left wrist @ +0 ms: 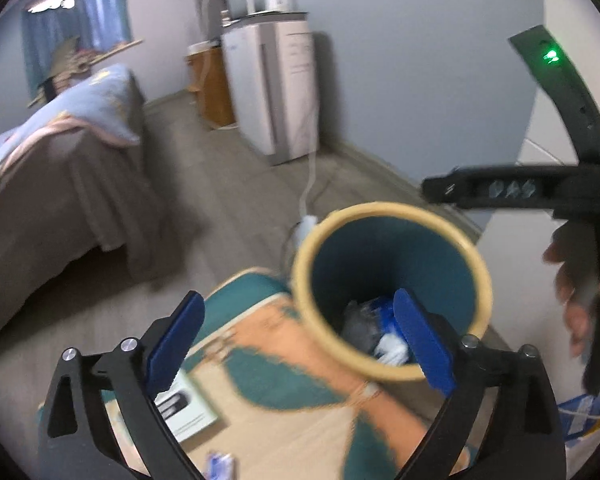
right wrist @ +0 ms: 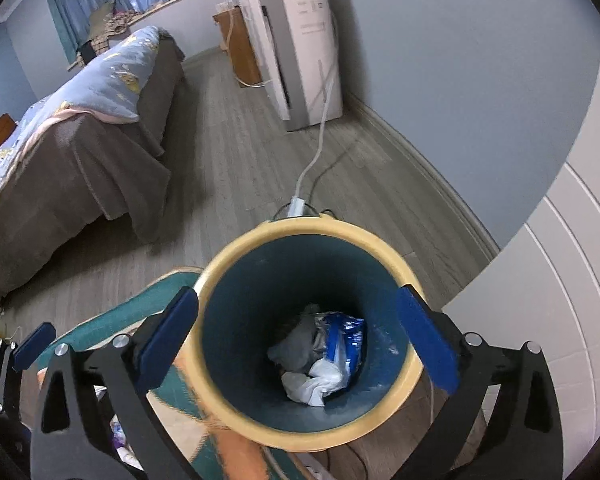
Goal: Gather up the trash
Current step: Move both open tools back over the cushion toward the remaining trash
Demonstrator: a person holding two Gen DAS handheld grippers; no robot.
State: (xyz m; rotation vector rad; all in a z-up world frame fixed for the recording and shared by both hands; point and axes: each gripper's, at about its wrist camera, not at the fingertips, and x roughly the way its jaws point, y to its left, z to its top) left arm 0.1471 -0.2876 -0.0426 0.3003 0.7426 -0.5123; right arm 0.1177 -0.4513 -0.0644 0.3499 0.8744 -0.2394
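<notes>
The round teal plastic bin with a pale yellow rim [right wrist: 414,368] stands on the floor at the edge of a teal-and-orange patterned rug [left wrist: 260,372], crumpled white, grey and blue trash [right wrist: 320,356] lying at its bottom. The right hand-held gripper [right wrist: 296,344] hangs directly over the mouth, jaws spread wide and empty. The left hand-held gripper [left wrist: 300,340], likewise spread and empty, sits off toward the rug side, nearer the small white-and-blue packet [left wrist: 220,464] lying on the rug below it, probably the next pickup.

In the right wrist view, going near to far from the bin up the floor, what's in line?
Teal bin with crumpled trash inside → white power adapter just behind its rim → white cable along the floor → white appliance at the wall.
</notes>
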